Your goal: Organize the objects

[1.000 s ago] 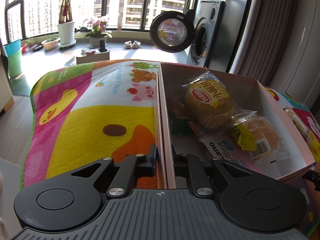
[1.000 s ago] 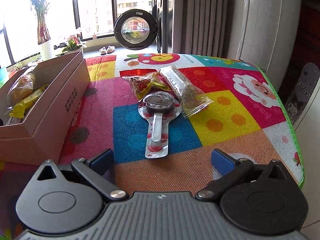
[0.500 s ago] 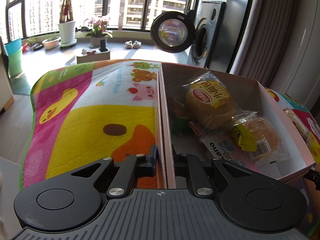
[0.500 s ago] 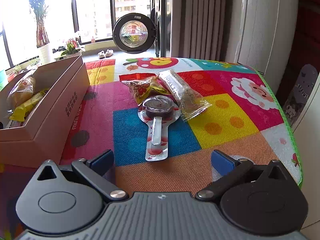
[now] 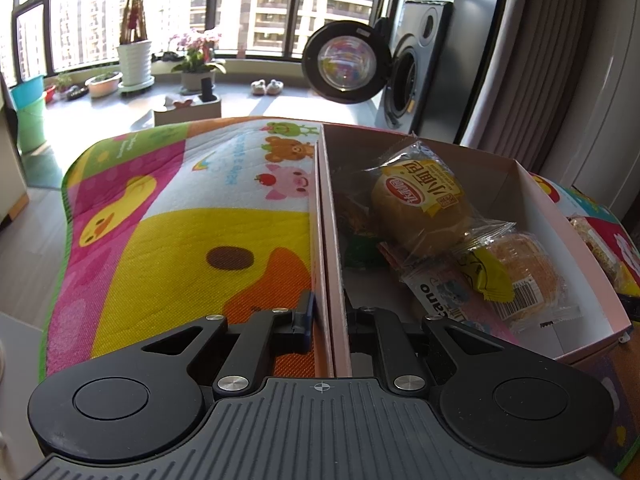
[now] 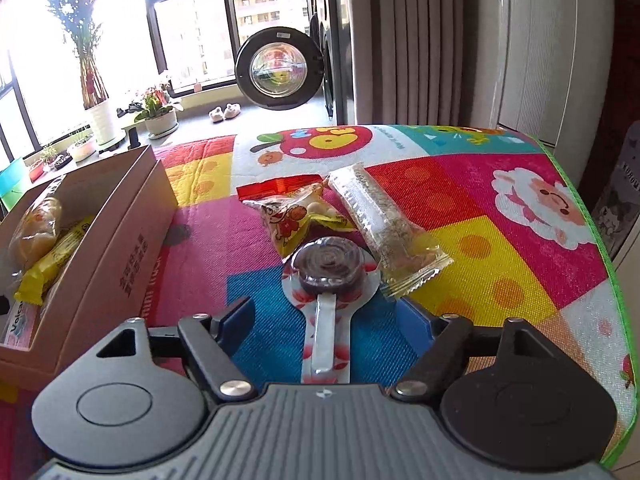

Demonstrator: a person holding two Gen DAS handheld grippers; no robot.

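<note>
So the dark swirl lollipop in its clear flowery wrapper lies on the colourful play mat, stick pointing straight back between the wide-open right gripper; it's clearly the nearer one. The left gripper is clamped on the pink cardboard box's wall, off to the lollipop's left.

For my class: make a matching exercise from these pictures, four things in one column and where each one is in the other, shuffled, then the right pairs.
Things:
1. round bun
2. lollipop
3. left gripper
4. slippers

Places:
A. on the floor by the window
B. inside the pink box
C. clamped on the box's wall
D. on the mat, between the right gripper's open fingers

Pairs: 1-B, 2-D, 3-C, 4-A
</note>
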